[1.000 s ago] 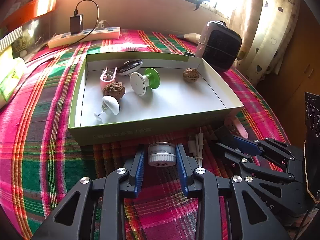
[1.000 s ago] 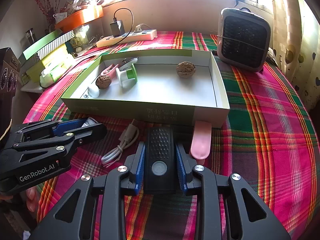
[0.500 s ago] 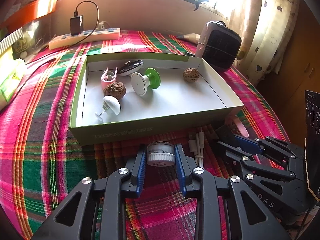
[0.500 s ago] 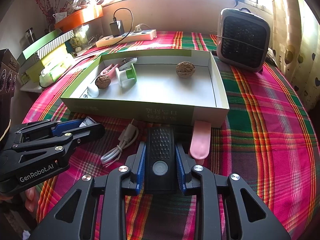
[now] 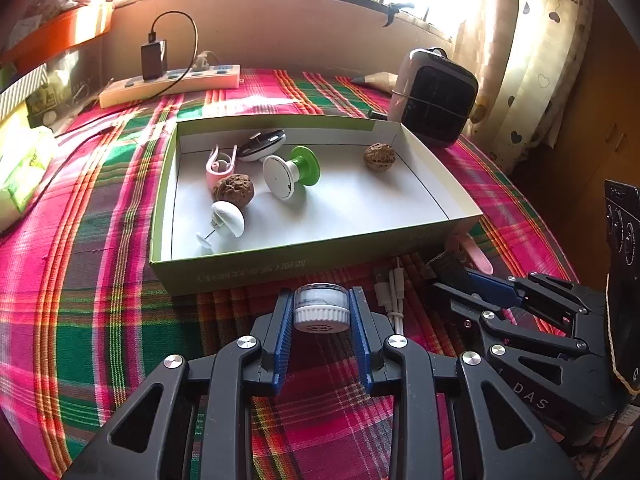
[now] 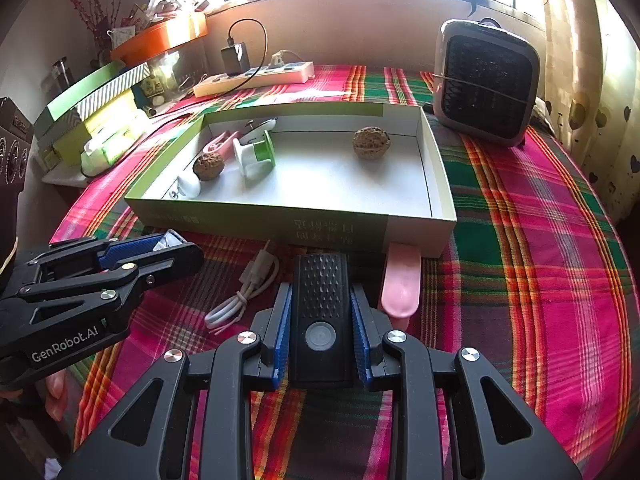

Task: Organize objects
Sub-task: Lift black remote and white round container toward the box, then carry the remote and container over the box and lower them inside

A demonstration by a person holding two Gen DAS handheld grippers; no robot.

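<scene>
Box (image 5: 304, 264), green-walled and open-topped, lies straight ahead of both grippers on the plaid cloth (image 6: 540, 280), its long side running across the view and its near wall the one edge each load must clear; the left gripper (image 5: 320, 312) is clenched on a small white-capped jar (image 5: 321, 308), pads (image 5: 283, 320) pressing its sides, low over the cloth just short of that wall; the right gripper (image 6: 322, 320) is clamped on a black remote (image 6: 321, 312), whose long axis points along the fingers toward the box; of the two, the left looks the nearer to the wall, though not by much; inside, two walnuts (image 5: 234, 190), a green-and-white spool (image 5: 292, 172), a pink clip (image 5: 219, 162) and a white mushroom-shaped piece (image 5: 227, 218) crowd the left end, while the right half holds only the second walnut (image 6: 371, 142), so open floor lies ahead of the right gripper and, judging by this, forward and slightly right for the left; between the grippers a coiled white cable (image 6: 244, 296) rests on the cloth, and a pink strip (image 6: 401, 280) lies just right of the remote, its far end touching or tucked under the box; a heater (image 6: 486, 80) stands beyond the far right corner, well clear of any lift-and-carry path.
</scene>
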